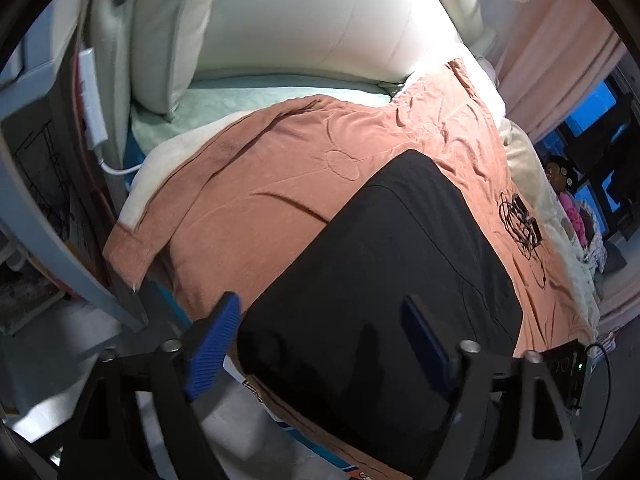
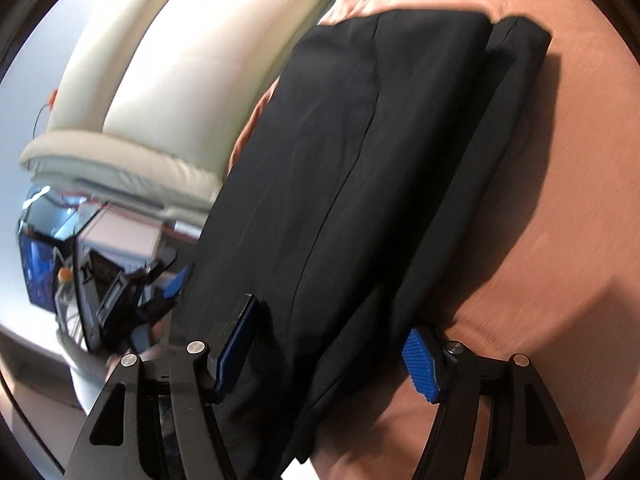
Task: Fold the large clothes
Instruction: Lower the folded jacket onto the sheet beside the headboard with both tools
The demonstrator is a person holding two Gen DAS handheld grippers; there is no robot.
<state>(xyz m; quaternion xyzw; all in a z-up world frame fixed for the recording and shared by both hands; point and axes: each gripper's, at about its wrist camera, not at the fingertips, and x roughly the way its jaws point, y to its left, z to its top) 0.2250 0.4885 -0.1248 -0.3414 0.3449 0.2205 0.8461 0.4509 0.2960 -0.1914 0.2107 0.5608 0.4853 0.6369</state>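
A black garment (image 1: 380,280), folded into a long flat rectangle, lies on a salmon blanket (image 1: 260,184) that covers the bed. My left gripper (image 1: 320,344) stands wide open over its near end, one blue pad on each side, neither pressing the cloth. In the right wrist view the same garment (image 2: 340,140) shows layered folds along its right edge. My right gripper (image 2: 330,356) is open too, with the garment's near end between its fingers (image 2: 420,364) and lying loose. The left gripper (image 2: 168,292) appears there at the garment's left edge, held by a hand.
A cream padded headboard (image 1: 320,20) rises behind the bed. A tangle of black cable (image 1: 520,220) lies on the blanket at the right. A white power strip (image 1: 92,96) and a grey shelf frame (image 1: 60,240) stand at the left, and pink curtains (image 1: 560,48) hang at the right.
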